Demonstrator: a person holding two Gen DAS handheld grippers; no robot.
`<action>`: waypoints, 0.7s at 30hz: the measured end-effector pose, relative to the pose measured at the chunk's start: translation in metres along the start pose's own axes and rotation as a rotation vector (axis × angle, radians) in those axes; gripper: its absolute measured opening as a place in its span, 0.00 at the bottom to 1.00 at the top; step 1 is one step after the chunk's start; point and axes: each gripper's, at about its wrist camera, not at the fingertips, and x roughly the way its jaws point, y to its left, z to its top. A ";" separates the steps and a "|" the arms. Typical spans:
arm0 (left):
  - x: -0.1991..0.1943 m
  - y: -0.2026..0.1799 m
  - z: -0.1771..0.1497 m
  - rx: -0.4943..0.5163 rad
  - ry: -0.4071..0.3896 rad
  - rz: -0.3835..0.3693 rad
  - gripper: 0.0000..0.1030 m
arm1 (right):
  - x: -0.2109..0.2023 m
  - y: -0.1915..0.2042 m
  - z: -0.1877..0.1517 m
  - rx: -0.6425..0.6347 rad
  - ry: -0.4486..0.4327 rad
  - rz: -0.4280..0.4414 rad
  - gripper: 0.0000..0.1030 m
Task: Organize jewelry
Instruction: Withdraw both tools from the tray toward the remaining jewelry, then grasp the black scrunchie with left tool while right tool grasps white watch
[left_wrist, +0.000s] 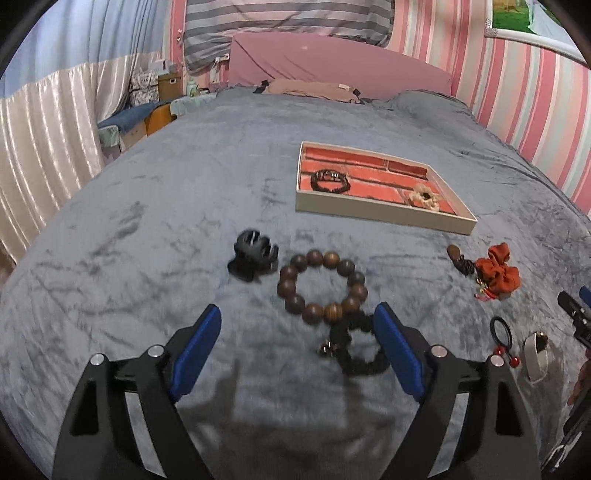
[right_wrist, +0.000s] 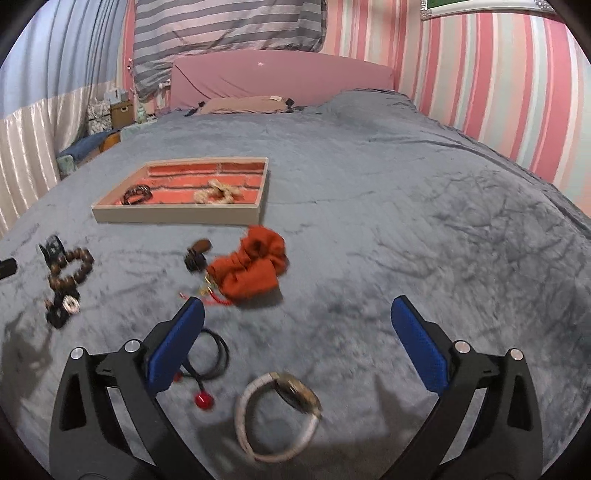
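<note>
A bedroom w/ pink-striped walls; a grey-blue plush bedspread (left_wrist: 184, 206) carried everything. Nearest, the left gripper (left_wrist: 297, 332) hovered w/ jaws spread wide, holding nothing; a black bead bracelet (left_wrist: 354, 347) lay between its blue pads, touching a brown wooden bead bracelet (left_wrist: 321, 286) just beyond. A black claw hair clip (left_wrist: 253, 260) sat just left of that. The right gripper (right_wrist: 297, 321) was also released, empty; a white-strap watch (right_wrist: 277, 417) lay between its fingers, a black hair tie w/ red beads (right_wrist: 207, 363) beside its left pad. Farther on, an orange scrunchie (right_wrist: 255, 267) touched a dark brown charm (right_wrist: 197, 253). Farthest, toward mid-bed, a beige tray w/ red lining (left_wrist: 376, 214) held a dark bracelet (left_wrist: 330, 180) and a cream flower piece (left_wrist: 424, 196).
</note>
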 end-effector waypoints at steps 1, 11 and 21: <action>0.000 0.001 -0.004 -0.007 0.007 -0.004 0.81 | -0.001 -0.002 -0.005 0.002 0.002 -0.005 0.96; 0.020 -0.008 -0.035 -0.014 0.071 0.005 0.81 | -0.005 -0.024 -0.050 0.023 0.062 -0.037 0.92; 0.044 -0.023 -0.036 0.012 0.109 -0.014 0.81 | 0.015 -0.037 -0.068 0.065 0.159 0.003 0.77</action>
